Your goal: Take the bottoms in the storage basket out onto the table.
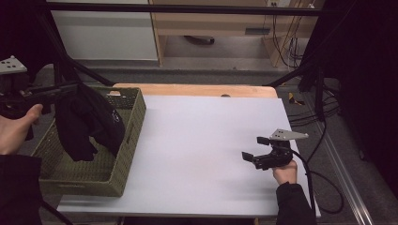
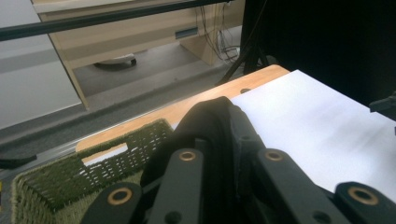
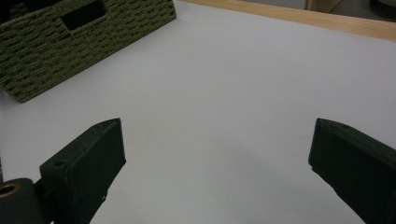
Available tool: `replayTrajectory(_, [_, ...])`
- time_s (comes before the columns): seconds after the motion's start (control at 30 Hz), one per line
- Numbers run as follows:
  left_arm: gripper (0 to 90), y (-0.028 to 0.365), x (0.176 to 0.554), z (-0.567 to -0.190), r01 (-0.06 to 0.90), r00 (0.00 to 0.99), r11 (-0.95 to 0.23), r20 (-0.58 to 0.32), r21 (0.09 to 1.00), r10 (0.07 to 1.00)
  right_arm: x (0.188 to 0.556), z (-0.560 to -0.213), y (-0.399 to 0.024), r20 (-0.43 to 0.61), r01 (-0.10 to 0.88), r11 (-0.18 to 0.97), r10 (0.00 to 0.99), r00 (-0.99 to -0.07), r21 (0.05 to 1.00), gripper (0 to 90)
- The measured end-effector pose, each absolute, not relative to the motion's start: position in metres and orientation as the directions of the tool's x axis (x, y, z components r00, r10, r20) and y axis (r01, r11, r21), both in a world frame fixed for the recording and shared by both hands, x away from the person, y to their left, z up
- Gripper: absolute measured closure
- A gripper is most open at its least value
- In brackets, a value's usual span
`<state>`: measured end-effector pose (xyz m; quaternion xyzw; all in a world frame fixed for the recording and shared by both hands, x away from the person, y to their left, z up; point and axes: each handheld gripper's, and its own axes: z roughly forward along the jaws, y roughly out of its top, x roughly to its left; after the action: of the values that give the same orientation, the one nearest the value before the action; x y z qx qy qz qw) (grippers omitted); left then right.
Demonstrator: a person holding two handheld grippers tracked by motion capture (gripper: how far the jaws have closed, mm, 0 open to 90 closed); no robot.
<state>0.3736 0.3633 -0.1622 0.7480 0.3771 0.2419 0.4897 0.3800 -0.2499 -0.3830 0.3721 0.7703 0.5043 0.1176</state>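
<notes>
— Cloth (image 1: pixel 89 124), black and crumpled, is clamped by the left gripper (image 1: pixel 58 93) above the basket (image 1: pixel 124 159).
— Nothing can be made out inside the green woven basket. The right gripper (image 1: pixel 256 147) is held agape over the table (image 1: pixel 197 140).

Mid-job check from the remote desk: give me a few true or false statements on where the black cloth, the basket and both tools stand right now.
1. The left tool holds the black cloth up over the green basket. True.
2. The right tool is shut on a second cloth. False: its jaws stand wide apart with nothing between them, above the bare white table.
3. The basket sits at the table's left side. True.
4. The cloth lies flat on the white table. False: it hangs from the left tool, draping down into the basket.
5. The right tool is touching the basket. False: it is far off, near the table's right edge.
</notes>
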Motion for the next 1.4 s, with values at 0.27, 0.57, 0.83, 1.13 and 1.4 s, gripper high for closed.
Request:
replayTrajectory(0.27, [84.0,0.358,0.371,-0.154,0.316,0.608,-0.241,-0.001,0.918,0.794,0.38,-0.383,-0.25,0.193,0.455,0.217,0.692,-0.696,0.864,4.1])
replayTrajectory(0.57, [84.0,0.35,0.371,-0.147,0.3,0.624,-0.241,0.001,0.923,0.782,0.38,-0.383,-0.25,0.193,0.455,0.216,0.692,-0.696,0.864,4.1])
replayTrajectory(0.83, [84.0,0.339,0.37,-0.14,0.285,0.641,-0.244,0.005,0.927,0.768,0.38,-0.383,-0.25,0.193,0.455,0.218,0.692,-0.696,0.863,4.1])
replayTrajectory(1.13, [84.0,0.325,0.37,-0.134,0.266,0.664,-0.251,0.012,0.931,0.748,0.38,-0.383,-0.25,0.193,0.455,0.217,0.692,-0.696,0.864,4.1])
replayTrajectory(1.4, [84.0,0.315,0.371,-0.129,0.252,0.682,-0.255,0.016,0.934,0.731,0.38,-0.383,-0.25,0.195,0.456,0.215,0.693,-0.694,0.864,4.1])
